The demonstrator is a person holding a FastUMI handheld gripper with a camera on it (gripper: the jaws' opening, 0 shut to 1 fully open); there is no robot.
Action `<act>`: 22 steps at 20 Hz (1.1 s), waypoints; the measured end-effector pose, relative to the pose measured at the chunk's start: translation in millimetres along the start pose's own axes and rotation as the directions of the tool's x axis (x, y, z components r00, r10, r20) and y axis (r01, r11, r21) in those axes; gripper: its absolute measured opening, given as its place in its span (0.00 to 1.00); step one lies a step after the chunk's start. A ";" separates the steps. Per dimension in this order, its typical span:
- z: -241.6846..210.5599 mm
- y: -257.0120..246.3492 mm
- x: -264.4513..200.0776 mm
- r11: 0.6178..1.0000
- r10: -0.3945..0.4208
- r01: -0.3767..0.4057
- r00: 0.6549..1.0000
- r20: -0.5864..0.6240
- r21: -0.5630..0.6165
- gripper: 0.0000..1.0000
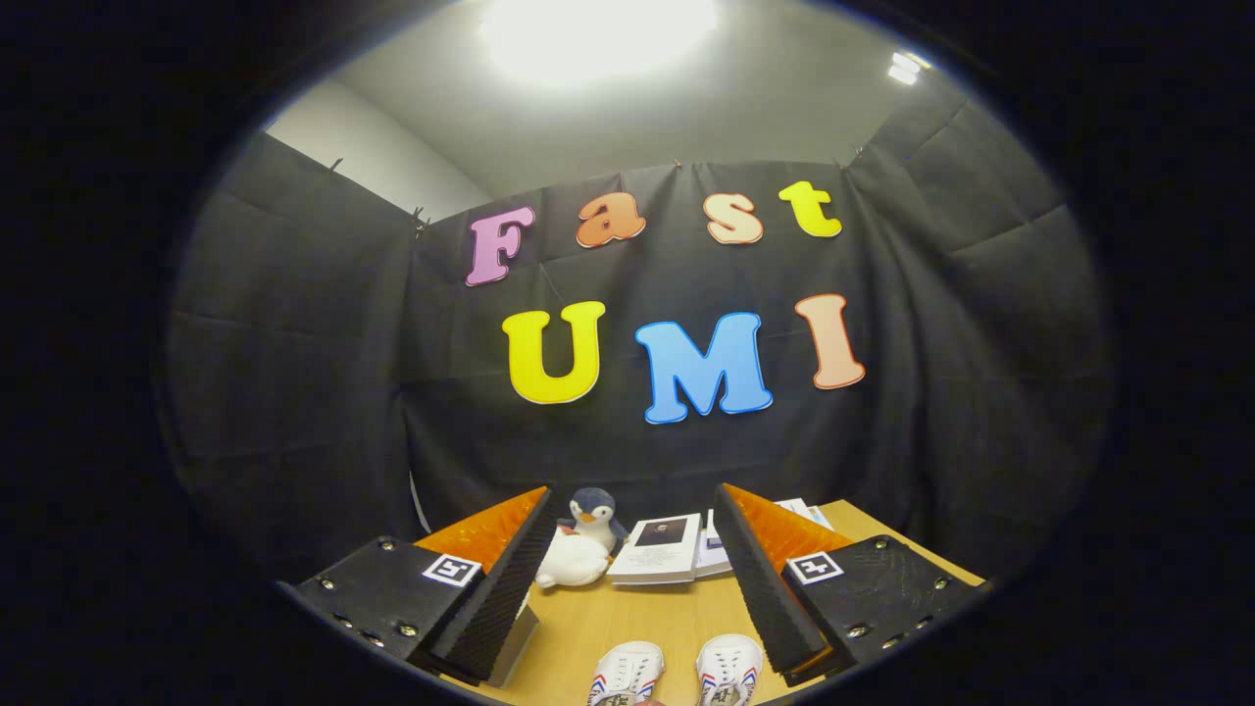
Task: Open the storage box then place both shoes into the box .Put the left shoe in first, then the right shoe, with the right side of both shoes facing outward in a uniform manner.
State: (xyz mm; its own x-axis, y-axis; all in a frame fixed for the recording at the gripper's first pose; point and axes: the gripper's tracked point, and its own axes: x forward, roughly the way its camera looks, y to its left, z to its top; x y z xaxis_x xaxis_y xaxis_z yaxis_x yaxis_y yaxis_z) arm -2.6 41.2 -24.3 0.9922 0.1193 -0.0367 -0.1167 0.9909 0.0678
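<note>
Jaws released, spread wide w/ nothing held; both shoes [677, 675] side by side at tabletop [627, 618] near edge, between & below jaws; penguin toy [583, 549], books [662, 549] beyond.

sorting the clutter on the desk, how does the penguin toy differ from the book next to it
The penguin toy is rounded and plush, sitting upright; the book is flat and rectangular, lying on the table. The toy sits nearer one finger of the open claw. Both lie beyond the shoes, which point towards them.
</note>
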 end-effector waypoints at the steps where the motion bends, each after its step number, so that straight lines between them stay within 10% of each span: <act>1: -6.0 4.6 0.8 1.000 0.016 -0.016 1.000 -0.016 0.021 0.98; 13: -79.9 45.6 10.4 0.937 0.180 -0.099 0.959 -0.219 0.336 0.99; 22: -144.1 66.4 16.7 0.793 0.298 -0.017 0.883 -0.363 0.610 0.99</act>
State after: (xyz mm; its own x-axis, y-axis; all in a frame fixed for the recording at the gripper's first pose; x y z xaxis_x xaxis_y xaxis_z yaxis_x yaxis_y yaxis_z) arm -0.2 118.1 -164.0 0.8251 0.4237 -0.3736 -0.0827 0.7448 0.6621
